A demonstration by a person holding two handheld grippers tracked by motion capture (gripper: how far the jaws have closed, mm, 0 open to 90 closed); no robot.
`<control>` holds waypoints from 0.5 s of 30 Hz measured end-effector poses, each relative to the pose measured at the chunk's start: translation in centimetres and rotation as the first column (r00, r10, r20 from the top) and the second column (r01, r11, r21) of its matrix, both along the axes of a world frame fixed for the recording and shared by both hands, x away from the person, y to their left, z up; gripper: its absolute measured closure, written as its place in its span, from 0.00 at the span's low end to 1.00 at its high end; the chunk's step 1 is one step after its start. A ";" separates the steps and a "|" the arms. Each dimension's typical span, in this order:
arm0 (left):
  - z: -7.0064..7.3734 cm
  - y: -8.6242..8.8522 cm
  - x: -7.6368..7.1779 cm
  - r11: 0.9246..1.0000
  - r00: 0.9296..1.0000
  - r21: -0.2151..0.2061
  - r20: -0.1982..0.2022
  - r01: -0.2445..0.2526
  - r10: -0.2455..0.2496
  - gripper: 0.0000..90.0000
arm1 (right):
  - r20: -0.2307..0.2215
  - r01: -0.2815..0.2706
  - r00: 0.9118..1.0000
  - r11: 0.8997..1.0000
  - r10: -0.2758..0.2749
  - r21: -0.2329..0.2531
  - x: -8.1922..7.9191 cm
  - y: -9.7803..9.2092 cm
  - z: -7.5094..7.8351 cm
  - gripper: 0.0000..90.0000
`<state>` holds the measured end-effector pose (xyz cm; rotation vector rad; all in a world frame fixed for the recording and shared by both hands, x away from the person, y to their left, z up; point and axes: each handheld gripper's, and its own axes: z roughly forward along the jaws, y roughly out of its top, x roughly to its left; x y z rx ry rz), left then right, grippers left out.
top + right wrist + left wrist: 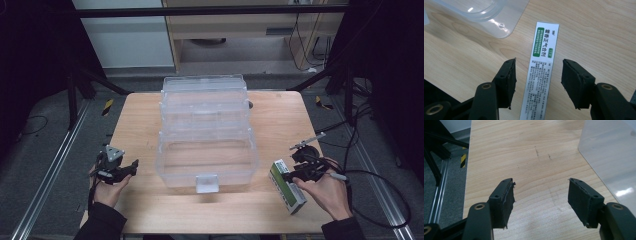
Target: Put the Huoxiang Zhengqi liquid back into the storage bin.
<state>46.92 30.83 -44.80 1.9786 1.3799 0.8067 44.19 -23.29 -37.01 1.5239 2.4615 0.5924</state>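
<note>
Right now, right claw (537,70): spread wide, jaws on either side of the box, not touching it.
Box (541,72): white and green medicine carton, lying flat on the wooden surface (280,120), near its right front edge, just beside the clear case.
Box in high view (286,186): partly under the right claw (291,176), angled to the surface edge.
Left claw (540,192): released, jaws apart, nothing between them, bare wood below.
Left claw in high view (131,167): left of the case, near it.
Clear case (205,130): tiered plastic organizer, centre of the surface, trays stepped back, front latch facing the person.
</note>
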 end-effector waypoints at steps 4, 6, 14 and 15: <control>-0.1 -0.1 0.0 1.000 1.000 0.002 -0.001 0.001 -0.001 0.41 | -0.012 -0.003 1.000 1.000 0.003 0.001 0.0 0.1 -0.4 0.50; -0.1 -0.1 0.0 1.000 1.000 0.005 -0.004 0.004 -0.004 0.41 | -0.019 -0.002 1.000 1.000 0.002 0.000 0.1 0.0 -0.6 0.51; -0.2 -0.1 0.0 1.000 1.000 0.007 -0.007 0.004 -0.004 0.41 | -0.047 -0.005 0.999 1.000 0.004 -0.010 0.2 0.0 -1.2 0.53; -0.2 -0.1 0.0 1.000 1.000 0.007 -0.007 0.004 -0.004 0.41 | -0.047 -0.005 0.999 1.000 0.004 -0.010 0.2 0.0 -1.2 0.53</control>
